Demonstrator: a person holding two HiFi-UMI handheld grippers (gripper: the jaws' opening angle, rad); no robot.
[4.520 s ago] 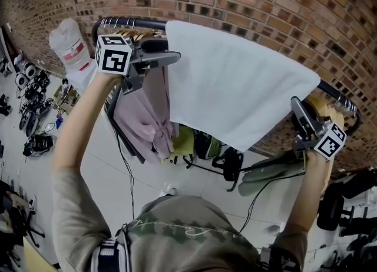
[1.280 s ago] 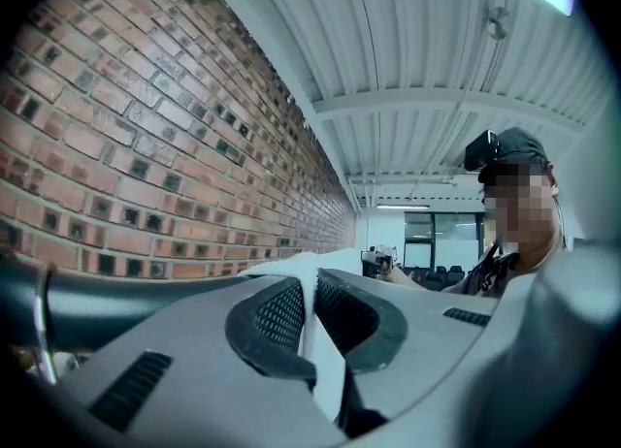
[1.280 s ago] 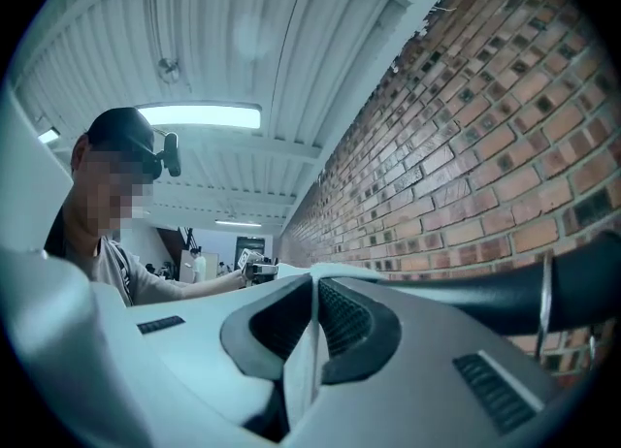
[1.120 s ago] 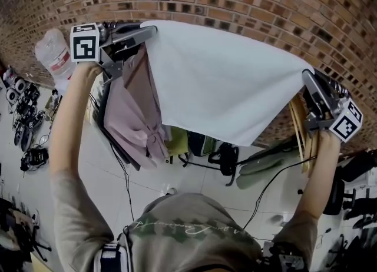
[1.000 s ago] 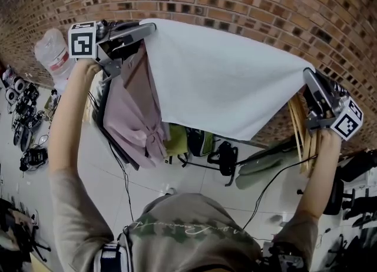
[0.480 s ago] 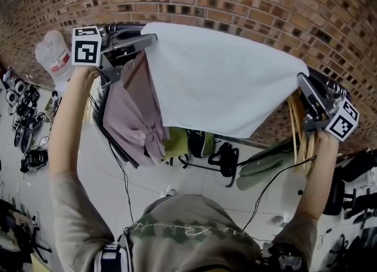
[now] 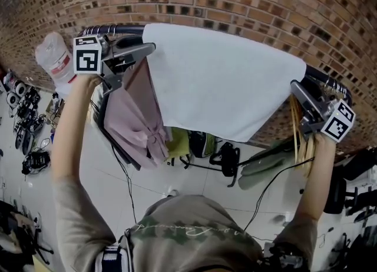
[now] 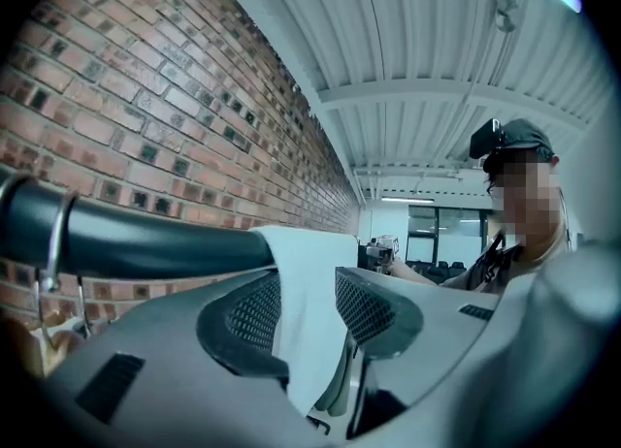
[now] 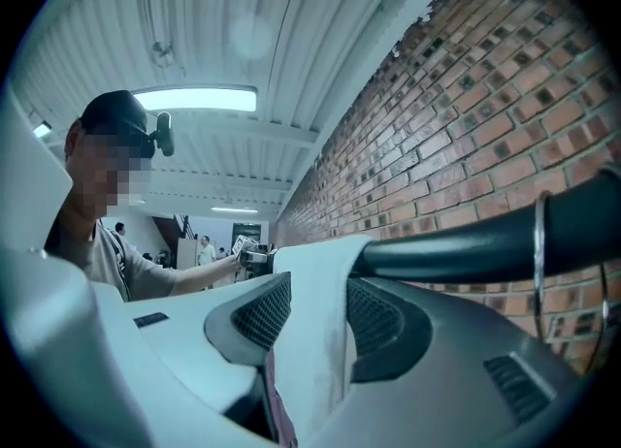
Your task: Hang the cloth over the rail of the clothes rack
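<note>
The white cloth point(image 7: 224, 82) is draped over the clothes rack's dark rail point(image 7: 112, 29), spread wide so that it hangs evenly. The jaws of the left gripper point(image 7: 143, 48) and right gripper point(image 7: 296, 90) have just been opened and stand loosely around its left and right edges, seemingly for release.

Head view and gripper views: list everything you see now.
cloth: one, white, draped over the rail
rail: one, black, along the brick wall
garment: one, pink, hanging under the rail's left end
hangers: several, wooden, at the rail's right end
bag: one, black, floor beneath the rack
left gripper: one, grey, at the cloth's left edge; jaws just opening, cloth loose between them
right gripper: one, grey, at its right edge; jaws likewise just opening around the cloth
forearms: two, bare, raised
</note>
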